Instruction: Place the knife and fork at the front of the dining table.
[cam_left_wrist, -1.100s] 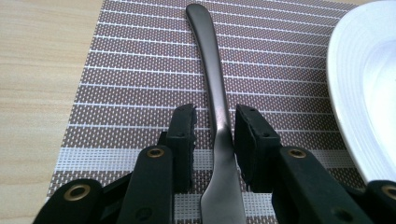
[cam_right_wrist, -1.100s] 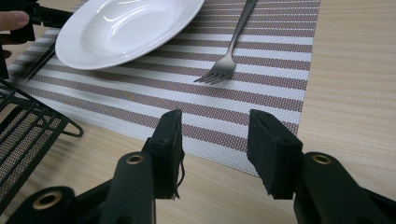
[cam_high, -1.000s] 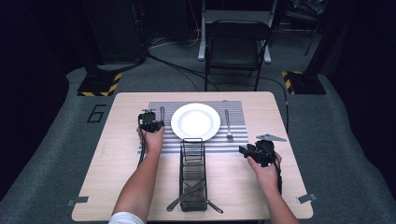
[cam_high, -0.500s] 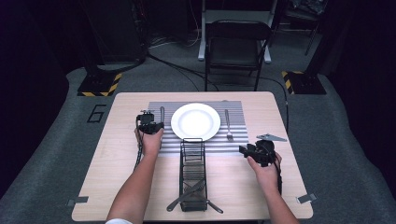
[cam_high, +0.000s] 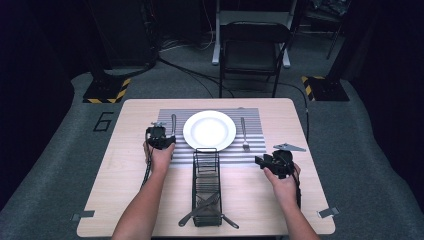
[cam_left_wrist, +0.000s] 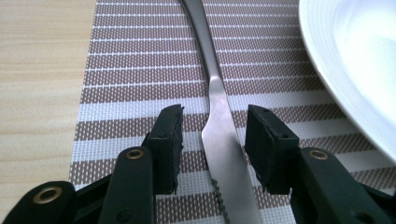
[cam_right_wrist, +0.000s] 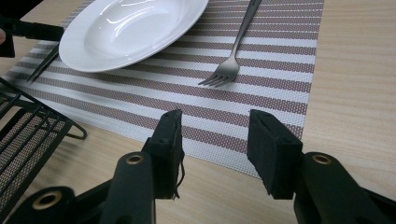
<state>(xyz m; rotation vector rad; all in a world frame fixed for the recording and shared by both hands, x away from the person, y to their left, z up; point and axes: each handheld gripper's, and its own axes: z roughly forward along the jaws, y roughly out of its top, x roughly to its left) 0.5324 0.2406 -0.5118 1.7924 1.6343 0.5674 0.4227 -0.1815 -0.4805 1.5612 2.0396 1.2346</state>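
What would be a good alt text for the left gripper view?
The left tool, jaws just opened, straddles a table knife without touching it. The knife lies on a striped placemat, beside a white plate.

The left gripper (cam_left_wrist: 212, 140) straddles the knife (cam_left_wrist: 219, 121) with its jaws just opened off it, a gap either side; the plate (cam_high: 209, 130) crowds it just right, bare table (cam_high: 127, 165) lies left. The wire rack (cam_high: 206, 185) blocks the near middle. Open mat (cam_right_wrist: 261, 88) lies before the right gripper (cam_right_wrist: 212, 140), the fork (cam_right_wrist: 231, 60) farther off
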